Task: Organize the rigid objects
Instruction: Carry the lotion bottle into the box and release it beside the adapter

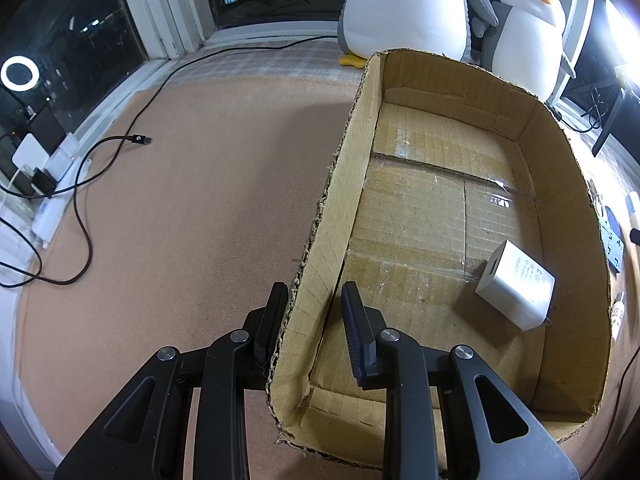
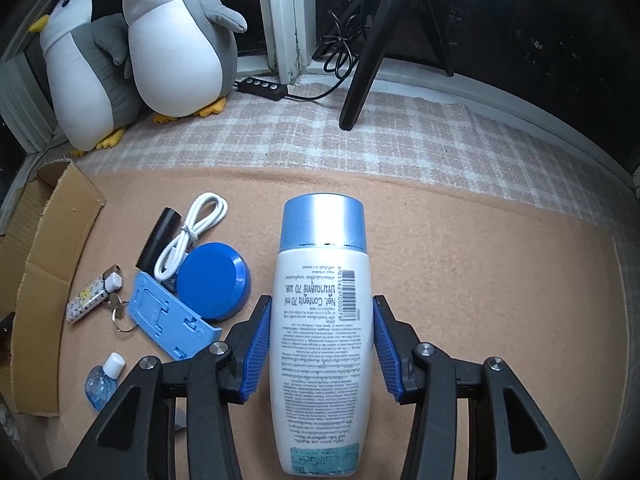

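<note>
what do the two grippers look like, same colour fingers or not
Not the same. The left gripper is all black: ribbed black fingers on black linkage arms with round silver pivot pins and triangular cut-outs. The right gripper has the same black frame and silver pins, but its ribbed finger pads are bright blue. No cables or markings show on either.

The white bottle (image 2: pixel 320 344) runs off the bottom edge, its base unseen, and its small print is too fine to read. The cardboard box (image 2: pixel 48 240) is cut by the left edge. The taller penguin plush (image 1: pixel 404 4) loses its head at the top edge.
</note>
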Demonstrator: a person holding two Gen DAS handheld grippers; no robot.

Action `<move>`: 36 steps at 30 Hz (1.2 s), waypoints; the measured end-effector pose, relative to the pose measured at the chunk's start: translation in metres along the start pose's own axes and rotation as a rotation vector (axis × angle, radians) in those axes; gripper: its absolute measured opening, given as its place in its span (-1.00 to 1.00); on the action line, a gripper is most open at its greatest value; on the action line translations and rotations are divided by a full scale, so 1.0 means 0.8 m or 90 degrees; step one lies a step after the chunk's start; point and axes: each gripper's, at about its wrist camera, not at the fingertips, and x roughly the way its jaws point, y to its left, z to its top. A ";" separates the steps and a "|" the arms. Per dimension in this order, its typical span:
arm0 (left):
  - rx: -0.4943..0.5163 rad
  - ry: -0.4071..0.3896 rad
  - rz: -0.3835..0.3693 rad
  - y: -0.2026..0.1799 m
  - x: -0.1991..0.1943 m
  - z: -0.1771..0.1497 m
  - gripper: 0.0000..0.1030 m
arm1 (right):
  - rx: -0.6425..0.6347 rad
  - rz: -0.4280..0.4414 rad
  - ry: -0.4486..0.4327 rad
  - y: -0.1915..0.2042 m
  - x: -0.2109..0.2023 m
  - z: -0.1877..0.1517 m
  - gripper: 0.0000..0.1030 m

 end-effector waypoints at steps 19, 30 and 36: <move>0.000 -0.004 -0.006 -0.003 0.004 -0.001 -0.50 | -0.152 0.168 -0.051 0.218 -0.081 0.018 -0.14; -0.003 -0.006 -0.009 -0.002 0.003 -0.003 -0.50 | -0.234 0.215 -0.016 0.324 -0.059 -0.014 -0.14; -0.003 -0.006 -0.009 -0.002 0.002 -0.003 -0.50 | -0.240 0.220 -0.002 0.342 -0.049 -0.021 -0.14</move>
